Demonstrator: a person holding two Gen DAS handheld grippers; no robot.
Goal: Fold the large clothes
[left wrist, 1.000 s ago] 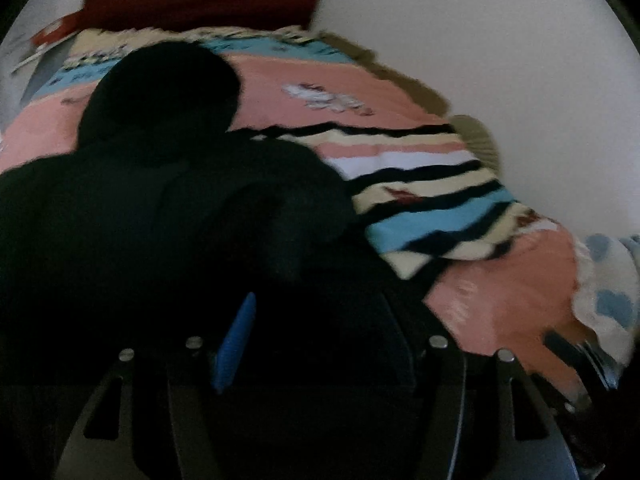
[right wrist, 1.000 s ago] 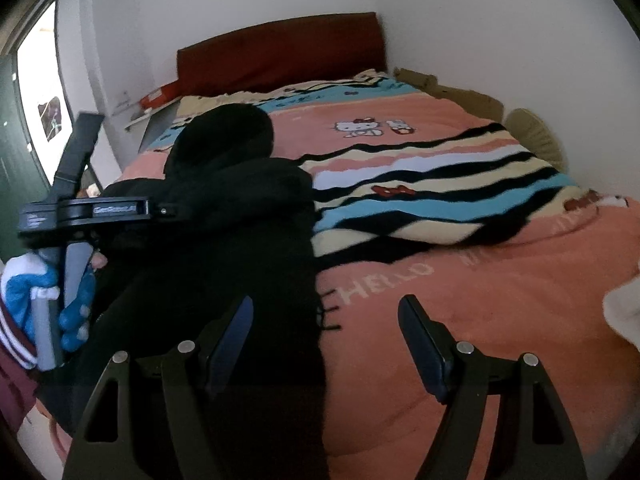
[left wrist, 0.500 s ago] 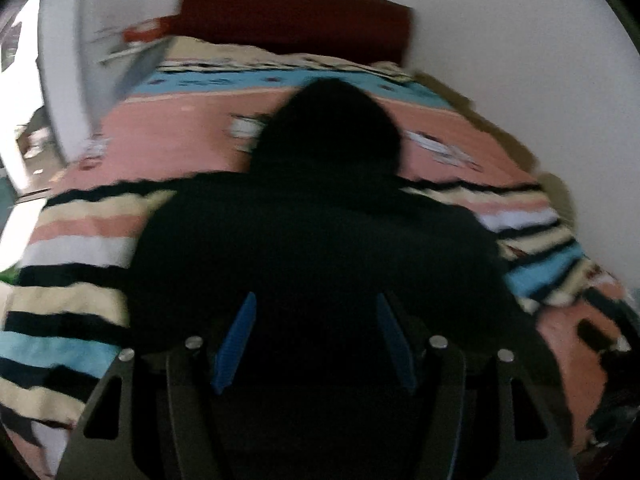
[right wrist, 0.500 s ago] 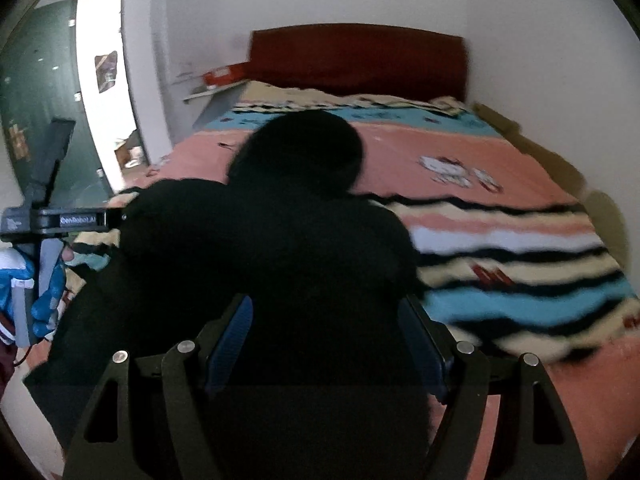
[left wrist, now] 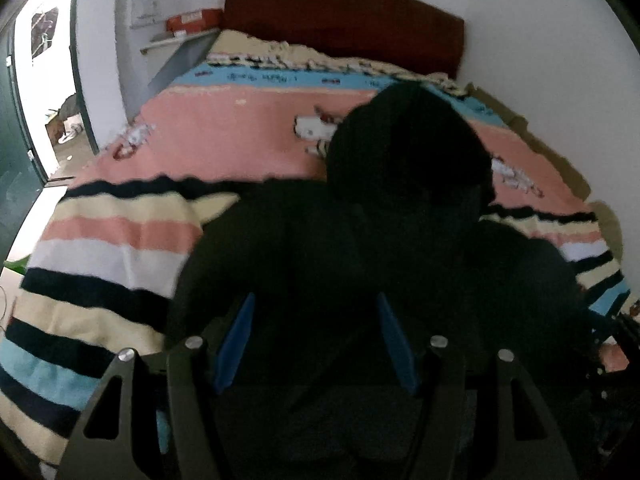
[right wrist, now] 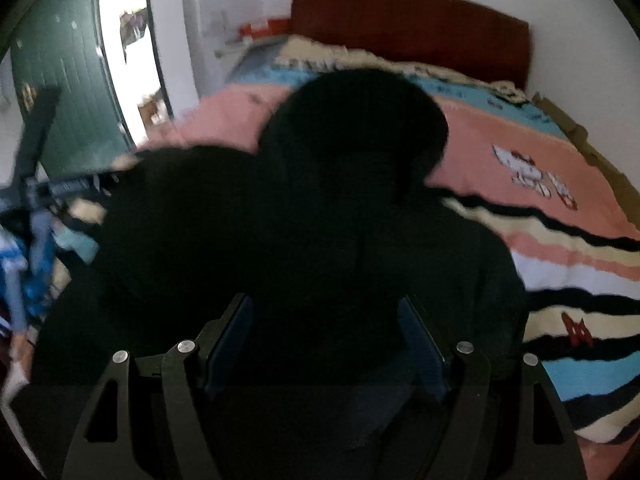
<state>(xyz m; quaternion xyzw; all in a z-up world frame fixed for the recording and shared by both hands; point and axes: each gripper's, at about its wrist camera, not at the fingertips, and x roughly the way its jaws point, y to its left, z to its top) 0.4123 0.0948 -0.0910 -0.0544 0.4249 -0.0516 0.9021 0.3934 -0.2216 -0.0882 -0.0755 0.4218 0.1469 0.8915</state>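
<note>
left gripper (left wrist: pixel 314 340): jaws apart, nothing clamped, over the hoodie's near hem
black hoodie (left wrist: pixel 360 248): spread flat on the bed (left wrist: pixel 224 136), hood toward the headboard (left wrist: pixel 344 20), long axis running foot to head
right gripper (right wrist: pixel 326 344): jaws apart, likewise above the hem, neither nearer
change: both views have swung from the bed's right side to centre on the hoodie
</note>
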